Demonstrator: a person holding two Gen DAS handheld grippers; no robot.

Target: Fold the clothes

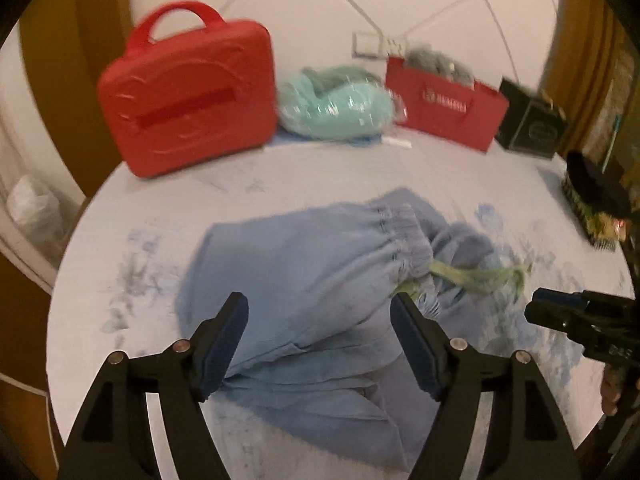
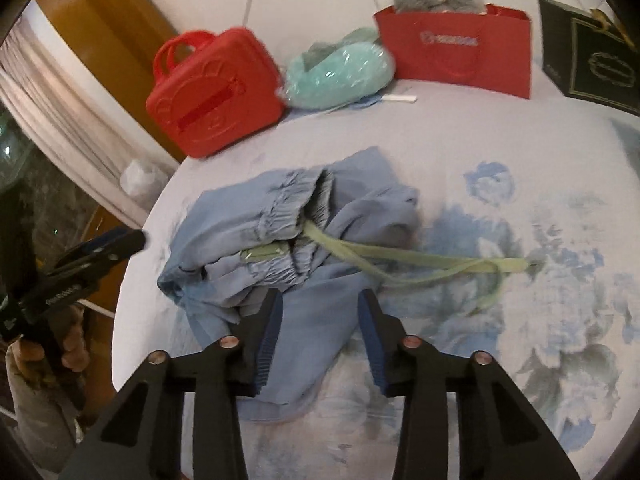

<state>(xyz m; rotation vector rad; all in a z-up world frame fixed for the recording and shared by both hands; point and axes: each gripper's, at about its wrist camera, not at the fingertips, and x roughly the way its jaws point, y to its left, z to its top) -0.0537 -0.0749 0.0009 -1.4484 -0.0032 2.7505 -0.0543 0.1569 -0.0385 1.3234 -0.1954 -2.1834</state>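
Light blue shorts (image 1: 304, 280) with an elastic waistband and a pale green drawstring (image 1: 476, 274) lie bunched on the floral bed sheet (image 1: 160, 216). My left gripper (image 1: 318, 310) is open and empty, just above the shorts. In the right wrist view the shorts (image 2: 288, 240) lie crumpled, with the drawstring (image 2: 424, 260) trailing right across the sheet. My right gripper (image 2: 318, 306) is open and empty over the near part of the shorts. The right gripper also shows at the right edge of the left wrist view (image 1: 536, 312), and the left gripper at the left edge of the right wrist view (image 2: 136, 240).
At the back of the bed stand a red hard case (image 1: 188, 100), a mint green bundle in plastic wrap (image 1: 336, 108), a red paper bag (image 1: 444, 108) and a black box (image 1: 532, 128). A dark brush (image 1: 592, 200) lies at the right. The bed edge drops off at the left (image 2: 132, 248).
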